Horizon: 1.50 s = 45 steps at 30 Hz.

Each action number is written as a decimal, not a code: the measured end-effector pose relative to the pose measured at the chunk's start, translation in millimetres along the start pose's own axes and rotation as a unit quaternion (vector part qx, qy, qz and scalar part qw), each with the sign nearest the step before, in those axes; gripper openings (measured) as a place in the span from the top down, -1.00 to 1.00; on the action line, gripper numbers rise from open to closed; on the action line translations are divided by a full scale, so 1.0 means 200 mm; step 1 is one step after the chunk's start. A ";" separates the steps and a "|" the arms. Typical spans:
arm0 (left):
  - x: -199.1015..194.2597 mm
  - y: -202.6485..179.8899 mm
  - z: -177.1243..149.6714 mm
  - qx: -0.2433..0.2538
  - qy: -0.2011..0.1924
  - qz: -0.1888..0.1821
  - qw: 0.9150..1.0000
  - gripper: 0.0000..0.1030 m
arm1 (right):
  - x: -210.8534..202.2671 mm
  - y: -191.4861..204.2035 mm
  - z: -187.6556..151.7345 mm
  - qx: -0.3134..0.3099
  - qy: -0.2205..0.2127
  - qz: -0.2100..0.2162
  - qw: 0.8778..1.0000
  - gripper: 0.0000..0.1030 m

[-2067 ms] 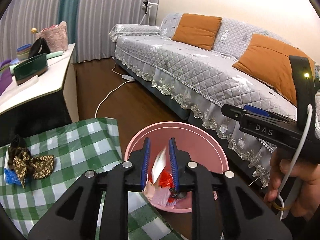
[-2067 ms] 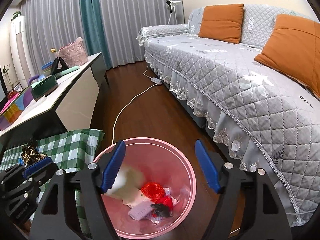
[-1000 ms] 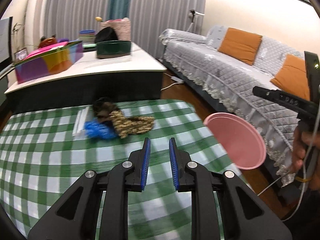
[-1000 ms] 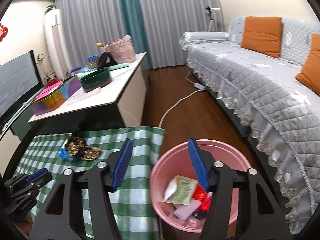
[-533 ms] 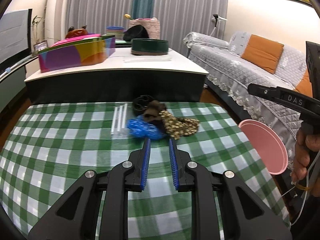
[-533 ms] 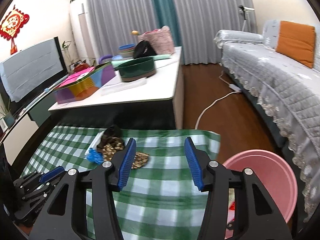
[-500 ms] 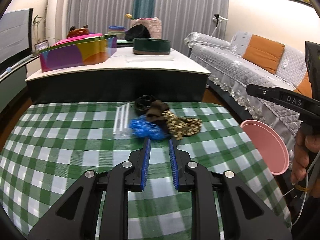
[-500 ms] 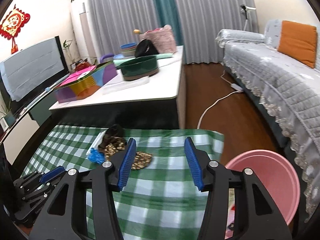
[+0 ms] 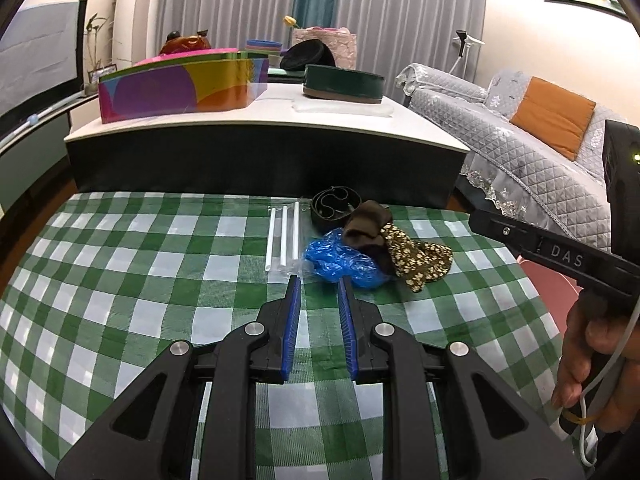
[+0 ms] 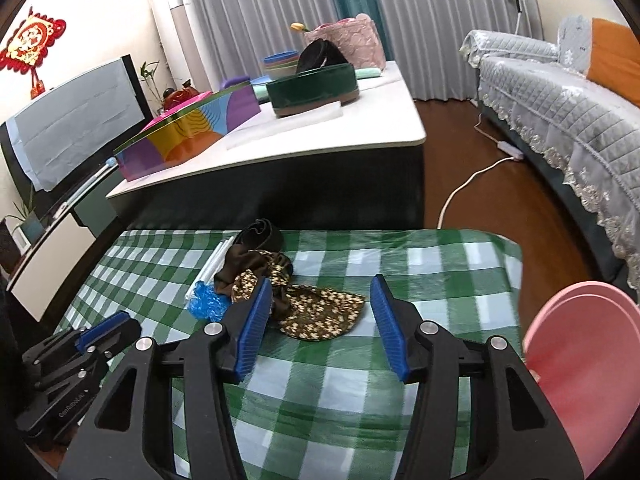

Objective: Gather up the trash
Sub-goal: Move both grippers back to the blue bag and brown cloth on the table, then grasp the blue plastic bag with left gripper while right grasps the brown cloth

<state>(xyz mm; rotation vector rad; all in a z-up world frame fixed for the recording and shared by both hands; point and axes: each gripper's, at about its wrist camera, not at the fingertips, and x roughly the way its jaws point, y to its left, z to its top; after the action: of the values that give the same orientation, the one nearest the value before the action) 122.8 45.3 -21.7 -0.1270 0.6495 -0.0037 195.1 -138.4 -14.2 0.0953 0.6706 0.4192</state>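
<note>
On the green checked tablecloth lies a small pile: a crumpled blue plastic piece, a brown floral cloth, a black coiled band and a clear packet of white straws. My left gripper is empty, its jaws a small gap apart, just short of the blue plastic. My right gripper is open and empty over the floral cloth. The blue plastic lies to its left. The pink bin stands off the table's right edge.
A low white-topped table behind the checked one carries a colourful box, a dark green round tin and a pink bag. A grey sofa with orange cushions lines the right. A white cable lies on the wood floor.
Both grippers swung from over the pink bin to the checked table. The left gripper dropped its scrap into the bin and has closed in on the pile.
</note>
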 end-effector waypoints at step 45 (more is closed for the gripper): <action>0.16 -0.05 0.09 0.014 0.028 -0.054 0.998 0.96 | 0.06 0.02 -0.02 -0.005 0.031 0.054 0.998 0.92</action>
<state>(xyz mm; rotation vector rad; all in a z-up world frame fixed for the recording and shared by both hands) 159.8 36.7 -26.1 -0.1362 0.6977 -0.1207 199.8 -129.5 -22.6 0.1089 0.7253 0.5309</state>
